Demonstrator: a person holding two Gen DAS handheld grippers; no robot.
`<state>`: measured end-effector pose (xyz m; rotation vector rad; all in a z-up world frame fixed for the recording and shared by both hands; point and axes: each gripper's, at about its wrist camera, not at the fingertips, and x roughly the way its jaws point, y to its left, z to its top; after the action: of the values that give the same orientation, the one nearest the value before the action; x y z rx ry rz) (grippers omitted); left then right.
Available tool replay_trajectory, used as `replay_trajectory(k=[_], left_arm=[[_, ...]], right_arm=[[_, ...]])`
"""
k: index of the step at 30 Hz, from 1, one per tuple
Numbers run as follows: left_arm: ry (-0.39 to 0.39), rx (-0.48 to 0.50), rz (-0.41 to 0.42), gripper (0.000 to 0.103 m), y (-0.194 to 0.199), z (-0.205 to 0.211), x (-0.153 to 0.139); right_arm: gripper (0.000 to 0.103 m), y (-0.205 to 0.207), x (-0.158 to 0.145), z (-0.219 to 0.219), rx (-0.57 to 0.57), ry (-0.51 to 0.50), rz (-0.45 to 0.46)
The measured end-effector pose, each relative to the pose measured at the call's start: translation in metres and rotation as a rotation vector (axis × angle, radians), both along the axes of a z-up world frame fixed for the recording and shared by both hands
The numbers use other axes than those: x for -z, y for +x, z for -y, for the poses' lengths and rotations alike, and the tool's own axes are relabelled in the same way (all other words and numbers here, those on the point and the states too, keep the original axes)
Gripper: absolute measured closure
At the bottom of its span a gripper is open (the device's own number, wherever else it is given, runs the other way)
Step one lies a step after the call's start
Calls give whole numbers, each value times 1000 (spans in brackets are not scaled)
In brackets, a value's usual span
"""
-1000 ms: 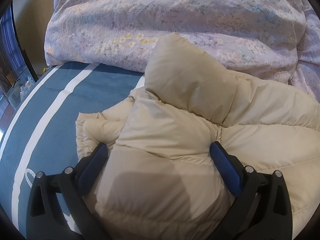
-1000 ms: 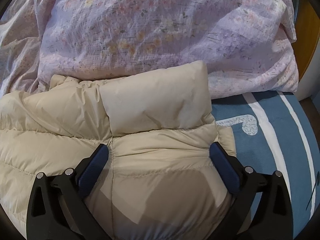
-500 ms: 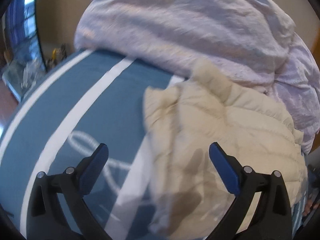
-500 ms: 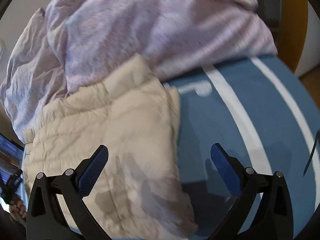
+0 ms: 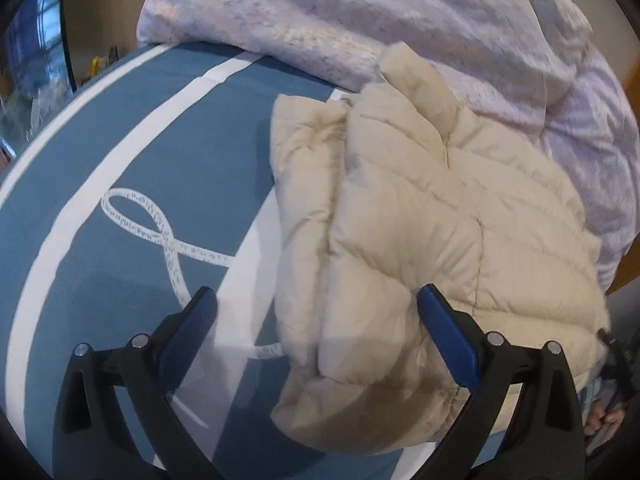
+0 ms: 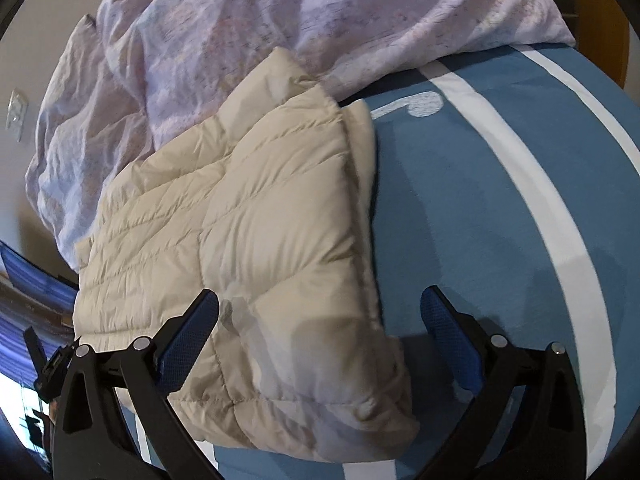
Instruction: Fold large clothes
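On the blue bedspread (image 5: 120,152), folded cream puffer jacket (image 5: 420,220).
Below my left gripper (image 5: 316,308) its left edge sits between spread, empty jaws; my right gripper (image 6: 320,308) gapes empty over its right edge.

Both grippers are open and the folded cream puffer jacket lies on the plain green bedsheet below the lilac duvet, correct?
Not quite: the bedsheet is blue with white stripes, not plain green, as both wrist views show. The rest holds: left gripper and right gripper open, cream puffer jacket folded below the lilac duvet.
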<state>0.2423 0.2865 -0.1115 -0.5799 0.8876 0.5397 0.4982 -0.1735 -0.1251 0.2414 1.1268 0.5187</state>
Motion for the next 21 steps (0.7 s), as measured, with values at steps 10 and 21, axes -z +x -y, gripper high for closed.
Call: replay_trajectory(k=[10,21], left_arm=[[47,47,12,20,6,16,0],[-17,78,106,82,-6,15,-17]], right_arm=[[32,-9,3,-5,-25,106,-32],[80,-21,-3,18,21,280,-101]])
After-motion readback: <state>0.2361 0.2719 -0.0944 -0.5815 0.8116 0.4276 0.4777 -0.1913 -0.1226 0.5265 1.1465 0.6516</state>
